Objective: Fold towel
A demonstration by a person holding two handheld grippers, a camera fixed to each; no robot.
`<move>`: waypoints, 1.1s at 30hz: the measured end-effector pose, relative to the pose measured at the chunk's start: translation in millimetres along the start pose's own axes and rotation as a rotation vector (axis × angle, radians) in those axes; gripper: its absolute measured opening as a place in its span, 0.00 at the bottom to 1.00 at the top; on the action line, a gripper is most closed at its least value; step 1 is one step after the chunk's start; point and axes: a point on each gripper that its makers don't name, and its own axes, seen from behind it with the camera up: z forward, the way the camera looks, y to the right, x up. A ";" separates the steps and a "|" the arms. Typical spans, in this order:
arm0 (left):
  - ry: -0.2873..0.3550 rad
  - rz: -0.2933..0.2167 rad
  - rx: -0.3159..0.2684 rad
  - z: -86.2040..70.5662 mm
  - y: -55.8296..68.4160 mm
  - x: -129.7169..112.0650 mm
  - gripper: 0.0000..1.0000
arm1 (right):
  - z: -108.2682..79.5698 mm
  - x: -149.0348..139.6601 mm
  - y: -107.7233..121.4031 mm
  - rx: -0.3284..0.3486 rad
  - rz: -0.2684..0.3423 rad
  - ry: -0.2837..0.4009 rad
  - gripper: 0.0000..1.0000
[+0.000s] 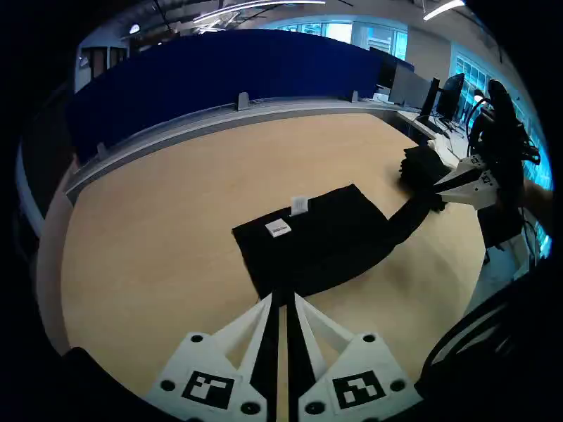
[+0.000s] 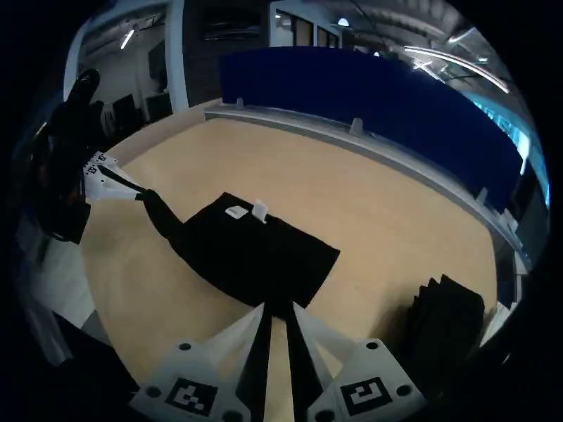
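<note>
Your left gripper (image 1: 281,299) and right gripper (image 2: 276,309) each seem clamped on a corner of the black towel (image 1: 324,232), spread just ahead. Next, lift both corners together and carry them across.

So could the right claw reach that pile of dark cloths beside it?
Probably yes: the pile sits close beside the right claw, with bare table between. But the claw is pinching a corner of the towel, so it would need to let go first.
</note>
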 end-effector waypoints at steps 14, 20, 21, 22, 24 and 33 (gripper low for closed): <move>-0.021 -0.008 0.004 52.6 -24.9 15.2 0.07 | 53.6 8.5 34.6 -0.003 0.045 -0.032 0.14; -0.037 -0.015 -0.001 66.8 -28.7 12.4 0.07 | 66.5 5.8 39.1 -0.001 0.060 -0.047 0.14; -0.038 -0.015 -0.002 67.7 -29.1 11.9 0.07 | 67.3 5.2 38.8 0.001 0.061 -0.048 0.14; -0.038 -0.015 -0.004 68.4 -29.5 11.4 0.07 | 67.9 4.4 38.3 0.002 0.062 -0.049 0.14; -0.040 -0.016 -0.005 70.2 -30.6 10.4 0.07 | 69.4 3.1 37.8 0.004 0.064 -0.052 0.14; -0.061 -0.013 -0.023 88.8 -33.9 4.5 0.07 | 84.8 -0.8 44.0 0.009 0.081 -0.076 0.14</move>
